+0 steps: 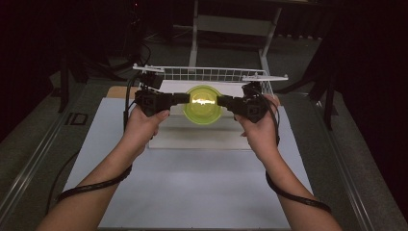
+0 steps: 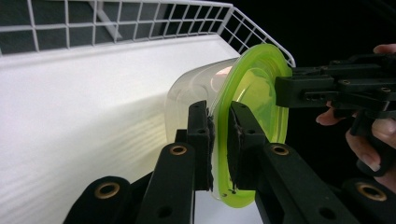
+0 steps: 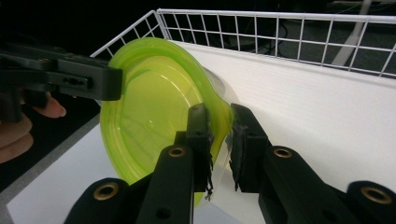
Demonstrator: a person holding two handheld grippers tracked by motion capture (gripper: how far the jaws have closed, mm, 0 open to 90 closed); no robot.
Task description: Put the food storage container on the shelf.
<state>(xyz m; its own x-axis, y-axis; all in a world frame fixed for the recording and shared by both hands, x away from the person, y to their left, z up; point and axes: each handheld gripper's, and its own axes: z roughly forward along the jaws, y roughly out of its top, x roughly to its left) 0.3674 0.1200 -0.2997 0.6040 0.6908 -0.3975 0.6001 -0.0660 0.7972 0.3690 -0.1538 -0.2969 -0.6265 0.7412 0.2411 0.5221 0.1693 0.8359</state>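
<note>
We saw clear plastic container [image 1: 202,106] with yellow-green lid [image 2: 252,93], round, lid on. We noted it held off white tray floor [image 2: 93,116], tipped on its side: lid faced toward person, clear body pointed toward wire basket's [image 1: 211,73] far wall. We found lid's rim pinched at two opposite edges, left gripper [image 2: 219,140] on one, right gripper [image 3: 220,140] on other. We saw container's interior empty through clear wall.

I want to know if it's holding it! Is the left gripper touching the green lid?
Touching. In the left gripper view, the left gripper has both jaws pressed on the green lid's rim.
</note>
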